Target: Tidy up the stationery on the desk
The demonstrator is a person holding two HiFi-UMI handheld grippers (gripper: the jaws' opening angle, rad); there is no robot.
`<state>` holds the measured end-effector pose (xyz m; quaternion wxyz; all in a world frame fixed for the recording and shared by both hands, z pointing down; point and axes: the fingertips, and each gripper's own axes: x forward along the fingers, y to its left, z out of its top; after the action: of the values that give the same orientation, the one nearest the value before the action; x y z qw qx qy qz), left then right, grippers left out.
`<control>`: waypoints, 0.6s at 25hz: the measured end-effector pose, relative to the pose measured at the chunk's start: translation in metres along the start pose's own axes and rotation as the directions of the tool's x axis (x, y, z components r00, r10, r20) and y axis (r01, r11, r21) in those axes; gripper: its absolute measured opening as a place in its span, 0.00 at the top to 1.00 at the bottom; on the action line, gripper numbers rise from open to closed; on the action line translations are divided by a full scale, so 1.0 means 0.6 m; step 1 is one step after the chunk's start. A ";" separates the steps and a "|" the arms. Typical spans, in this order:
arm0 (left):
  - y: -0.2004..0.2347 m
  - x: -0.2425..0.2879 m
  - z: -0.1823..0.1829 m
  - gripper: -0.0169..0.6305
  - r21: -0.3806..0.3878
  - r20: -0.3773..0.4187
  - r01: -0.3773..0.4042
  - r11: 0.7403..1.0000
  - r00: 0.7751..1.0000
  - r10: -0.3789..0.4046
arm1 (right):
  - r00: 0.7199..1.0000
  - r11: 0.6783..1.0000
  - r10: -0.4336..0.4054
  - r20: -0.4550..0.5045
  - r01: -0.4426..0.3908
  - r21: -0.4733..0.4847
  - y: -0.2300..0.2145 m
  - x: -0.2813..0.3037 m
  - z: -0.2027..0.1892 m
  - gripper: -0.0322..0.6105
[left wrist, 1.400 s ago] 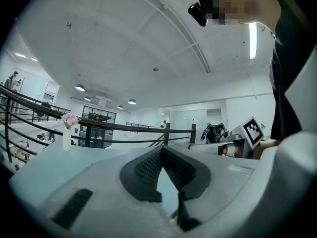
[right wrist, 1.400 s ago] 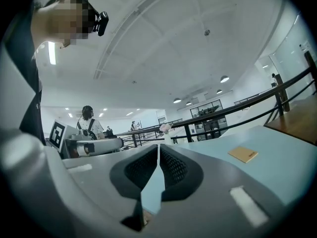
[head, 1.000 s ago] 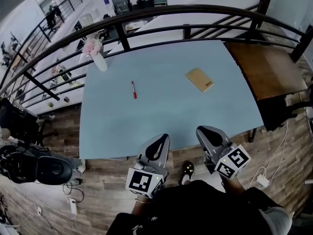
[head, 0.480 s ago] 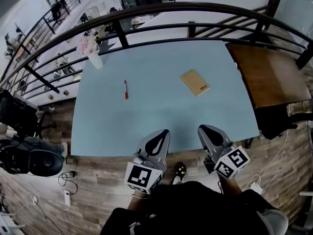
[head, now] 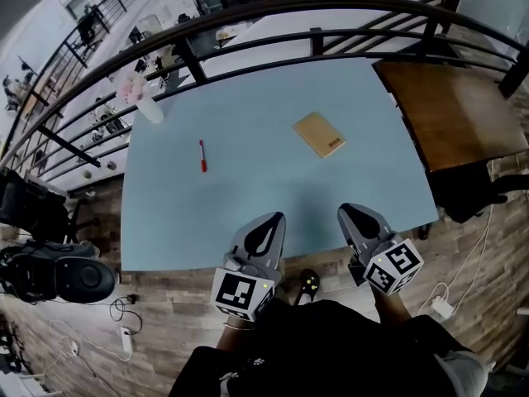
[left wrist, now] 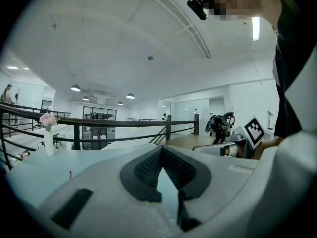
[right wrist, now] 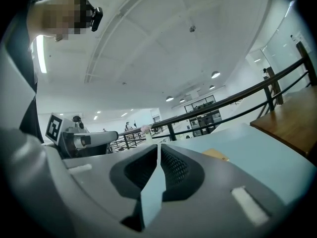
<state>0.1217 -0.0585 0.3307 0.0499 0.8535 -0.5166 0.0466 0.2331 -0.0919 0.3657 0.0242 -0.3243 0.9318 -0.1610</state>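
Note:
A red pen (head: 202, 155) lies on the light blue desk (head: 264, 180), left of its middle, and shows as a small red mark (left wrist: 70, 174) in the left gripper view. A tan notebook (head: 319, 134) lies flat right of the middle, also seen as a tan sliver (right wrist: 215, 154) in the right gripper view. My left gripper (head: 273, 220) and right gripper (head: 347, 212) hover side by side over the desk's near edge, well short of both items. Both are shut with nothing between the jaws: left gripper (left wrist: 161, 148), right gripper (right wrist: 158, 146).
A white vase with pink flowers (head: 142, 102) stands at the desk's far left corner. A dark metal railing (head: 248, 31) runs behind the desk. A brown wooden table (head: 450, 110) adjoins on the right. A black chair (head: 58, 275) sits on the floor at left.
The head view has shifted a little, so the desk sits further left in the picture. The pen, the notebook and both grippers keep their places.

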 end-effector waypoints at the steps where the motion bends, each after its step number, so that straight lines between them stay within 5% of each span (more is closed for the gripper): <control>1: 0.004 0.005 -0.002 0.98 0.000 -0.002 0.003 1.000 1.000 -0.003 | 1.000 1.000 -0.008 -0.001 0.008 -0.001 -0.004 0.003 -0.001 0.93; 15: 0.107 0.127 -0.030 0.98 -0.018 -0.016 0.057 0.998 0.998 -0.057 | 0.994 0.992 -0.104 -0.036 0.101 -0.081 -0.122 0.110 0.019 0.92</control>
<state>0.0995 -0.1522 0.3611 0.0629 0.8670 -0.4920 0.0478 0.2265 -0.1893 0.3819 -0.0154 -0.3694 0.9198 -0.1316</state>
